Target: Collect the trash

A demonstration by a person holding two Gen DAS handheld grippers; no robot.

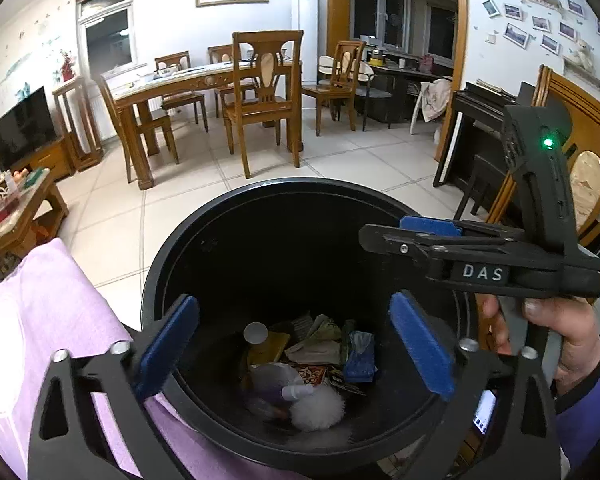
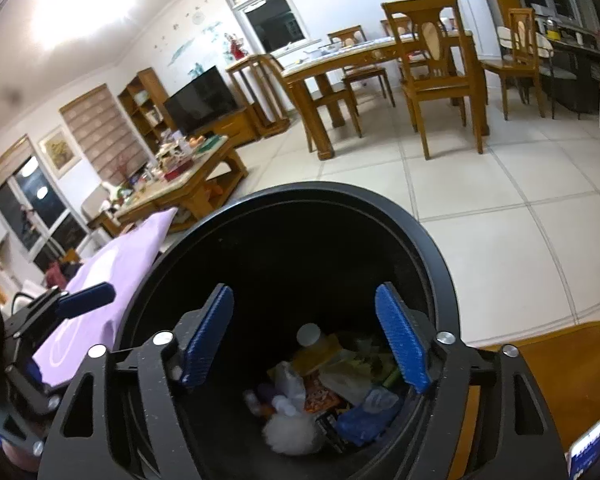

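Observation:
A round black trash bin [image 1: 188, 248] stands just below both grippers; it also shows in the right wrist view [image 2: 432, 248]. At its bottom lie a white fluffy ball [image 1: 318, 408], a plastic bottle [image 1: 276, 380], a blue wrapper [image 1: 360, 356] and crumpled papers [image 1: 318, 344]. My left gripper [image 1: 296, 348] is open and empty over the bin's mouth. My right gripper [image 2: 314, 340] is open and empty over the bin too; from the left wrist view it reaches in from the right [image 1: 416, 232]. The fluffy ball shows again in the right wrist view [image 2: 292, 434].
A lilac cloth [image 1: 48, 320] covers a surface left of the bin. A wooden dining table [image 1: 204, 80] with chairs stands across the tiled floor. A cluttered coffee table [image 2: 188, 176] and a TV [image 2: 200, 100] are at the left. A wooden chair [image 1: 580, 184] stands close at right.

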